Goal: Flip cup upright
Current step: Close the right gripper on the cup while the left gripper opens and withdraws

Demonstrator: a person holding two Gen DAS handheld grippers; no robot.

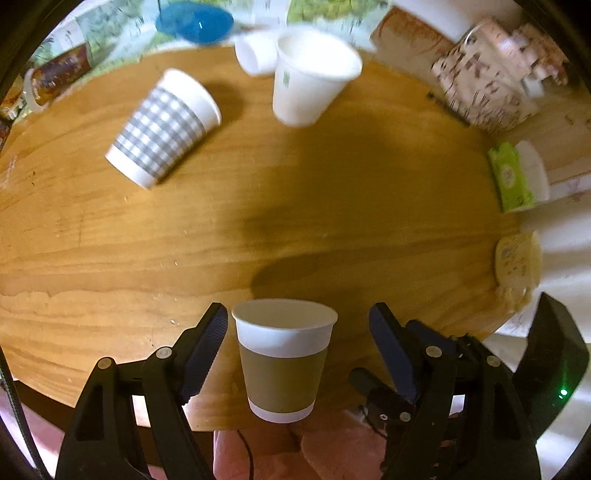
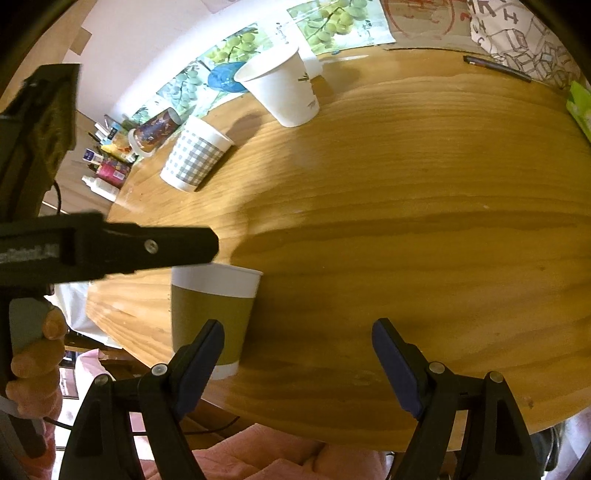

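Observation:
A paper cup with a brown sleeve [image 1: 282, 360] stands upright, mouth up, near the front edge of the round wooden table [image 1: 332, 221]. My left gripper [image 1: 299, 325] is open, its fingers on either side of the cup with gaps on both sides. The same cup shows in the right wrist view [image 2: 212, 314], left of my right gripper [image 2: 297, 339], which is open and empty over the table edge. The left gripper's body [image 2: 110, 247] crosses that view above the cup.
A grey checked cup [image 1: 162, 129] and a plain white cup [image 1: 310, 81] stand upright farther back, with a small white cup [image 1: 253, 55] behind. A blue bowl [image 1: 194, 22], patterned bag [image 1: 491, 85], green pack [image 1: 509, 177] and bottles [image 2: 107, 166] line the edges.

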